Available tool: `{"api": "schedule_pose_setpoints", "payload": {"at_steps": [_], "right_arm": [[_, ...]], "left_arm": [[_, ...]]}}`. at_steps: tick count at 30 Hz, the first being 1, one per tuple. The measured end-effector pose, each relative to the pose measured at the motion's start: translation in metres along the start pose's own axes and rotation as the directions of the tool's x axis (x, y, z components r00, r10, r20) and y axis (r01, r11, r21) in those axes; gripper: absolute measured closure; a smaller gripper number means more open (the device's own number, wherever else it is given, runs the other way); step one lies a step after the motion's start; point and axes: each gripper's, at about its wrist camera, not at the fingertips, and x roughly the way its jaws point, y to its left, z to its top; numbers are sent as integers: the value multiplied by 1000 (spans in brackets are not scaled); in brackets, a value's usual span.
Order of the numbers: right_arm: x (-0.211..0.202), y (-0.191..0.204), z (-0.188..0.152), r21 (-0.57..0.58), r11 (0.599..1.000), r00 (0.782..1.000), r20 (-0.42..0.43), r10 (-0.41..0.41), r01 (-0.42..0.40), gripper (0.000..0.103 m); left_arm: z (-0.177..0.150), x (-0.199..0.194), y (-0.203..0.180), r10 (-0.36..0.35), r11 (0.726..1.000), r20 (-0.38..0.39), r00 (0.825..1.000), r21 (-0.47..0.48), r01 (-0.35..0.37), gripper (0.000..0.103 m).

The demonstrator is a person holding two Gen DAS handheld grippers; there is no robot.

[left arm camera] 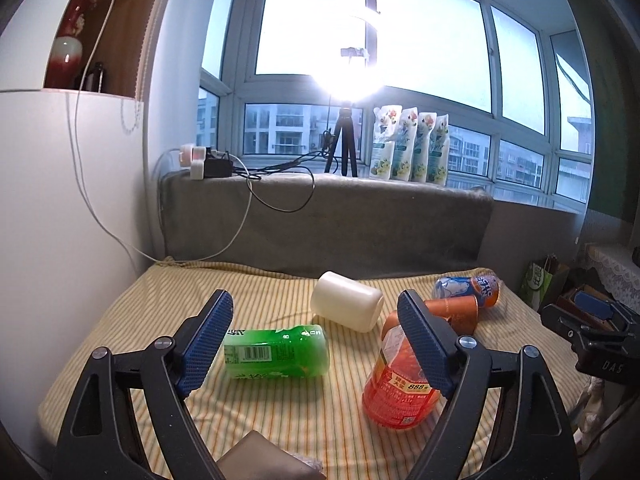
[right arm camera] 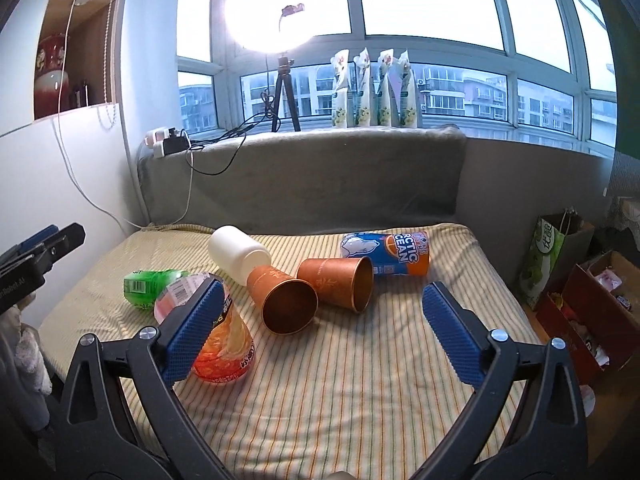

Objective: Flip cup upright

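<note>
Two copper-brown cups are lying on their sides on the striped yellow cloth (right arm camera: 320,380), pretty much in the middle of it. The nearer cup (right arm camera: 282,300) has its open mouth facing the right wrist camera, and the second cup (right arm camera: 336,282) lies just beside it on the right, maybe touching, mouth pointing right and toward the camera.

Taking that nearer cup as the landmark: a white cylindrical cup (right arm camera: 238,254) lies tipped over right behind it on the left, touching or nearly so. An orange drink bottle (right arm camera: 218,340) is on its side just left and in front of it, and a green drink bottle (right arm camera: 150,286) is further left. The blue and orange Arctic Ocean can (right arm camera: 386,254) lies behind and to the right, past the second cup (label readable, so that one's easy).

The right gripper (right arm camera: 320,336) hangs above the cloth in front of the nearer cup with its blue-padded fingers spread wide, nothing between them. The left gripper (left arm camera: 316,344) is the same story, fingers wide apart and gripping nothing, off to the left of the cups and over the green bottle side.

Behind it all there's a grey padded ledge (right arm camera: 320,176), with a ring light on a tripod (right arm camera: 280,92) and four refill pouches (right arm camera: 376,92) along the window.
</note>
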Motion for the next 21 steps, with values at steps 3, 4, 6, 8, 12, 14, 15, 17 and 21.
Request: {"api": "schedule_pose_setpoints", "payload": {"at_steps": [3,4,6,8,12,14,15,17,21], "right_arm": [[0,2,-1,-13,1000,1000,2,1,-1,2],[0,3,-1,-14,1000,1000,0,3,-3,2],[0,2,-1,-13,1000,1000,1,1,-1,2],[0,2,-1,-12,1000,1000,-1,4,-4,2],[0,2,-1,-10,1000,1000,3,-1,1,2],[0,2,-1,-11,1000,1000,2,-1,1,2],[0,2,-1,-11,1000,1000,1,0,0,2],[0,2,-1,-11,1000,1000,2,-2,2,2],[0,1,-1,-7,1000,1000,-1,1,-1,2]], "left_arm": [[0,1,0,1,1000,-6,1000,-2,-1,18],[-1,1,0,1,1000,-7,1000,-2,-1,18],[-1,0,0,0,1000,-7,1000,-1,0,18],[0,0,0,-1,1000,-7,1000,0,1,18],[0,0,-1,-2,1000,-7,1000,3,2,18],[0,1,-1,-4,1000,-8,1000,4,4,18],[0,0,-2,-4,1000,-8,1000,6,4,18],[0,0,-3,-5,1000,-9,1000,9,5,18],[0,-1,-3,-3,1000,-7,1000,8,3,18]]}}
